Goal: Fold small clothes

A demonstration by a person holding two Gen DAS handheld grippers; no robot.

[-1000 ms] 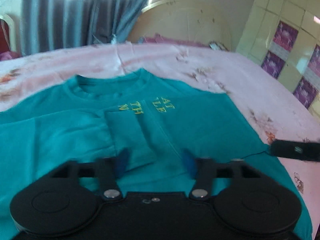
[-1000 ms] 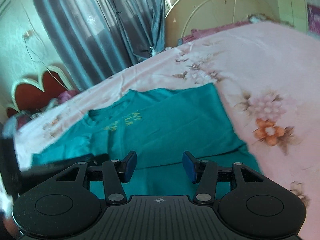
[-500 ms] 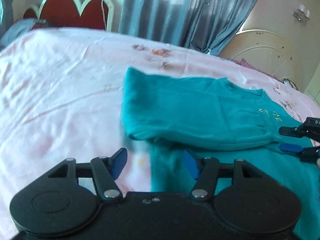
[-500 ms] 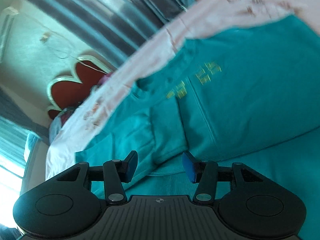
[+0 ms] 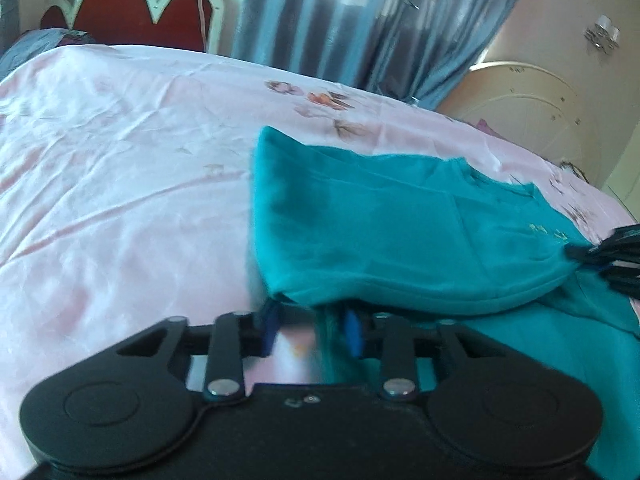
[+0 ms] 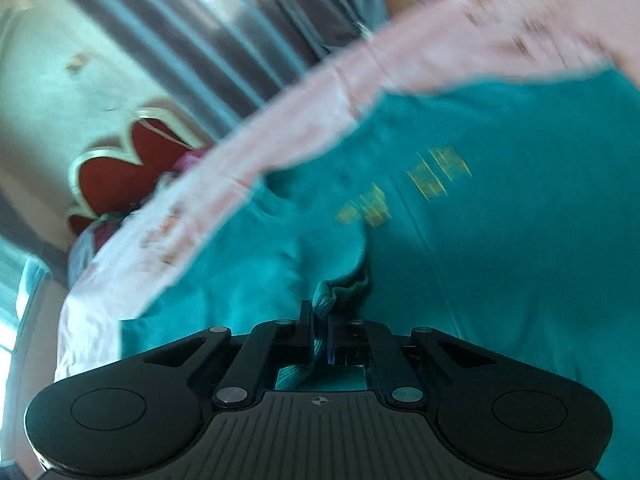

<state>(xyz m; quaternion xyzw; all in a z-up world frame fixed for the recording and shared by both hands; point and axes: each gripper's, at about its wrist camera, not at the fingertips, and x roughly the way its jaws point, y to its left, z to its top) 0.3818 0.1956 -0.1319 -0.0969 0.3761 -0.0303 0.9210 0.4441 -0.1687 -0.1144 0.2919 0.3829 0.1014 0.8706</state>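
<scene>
Left gripper (image 5: 312, 330) near bottom centre, blue-padded fingers (image 5: 269, 326) partly closed with a gap between them; a blurred strip of cloth from the teal long-sleeve sweatshirt (image 5: 400, 236) runs between them, grip contact not clear. Sweatshirt lies right of centre on the pink floral bedsheet (image 5: 120, 184), with a folded layer on top and faint yellow lettering toward the far right. Right gripper (image 5: 592, 256) enters at the right edge, blurred, its tip at the folded layer's right end. Far back: red scalloped headboard (image 5: 140, 12) on the left, grey-blue curtains (image 5: 360, 20) in the centre.
</scene>
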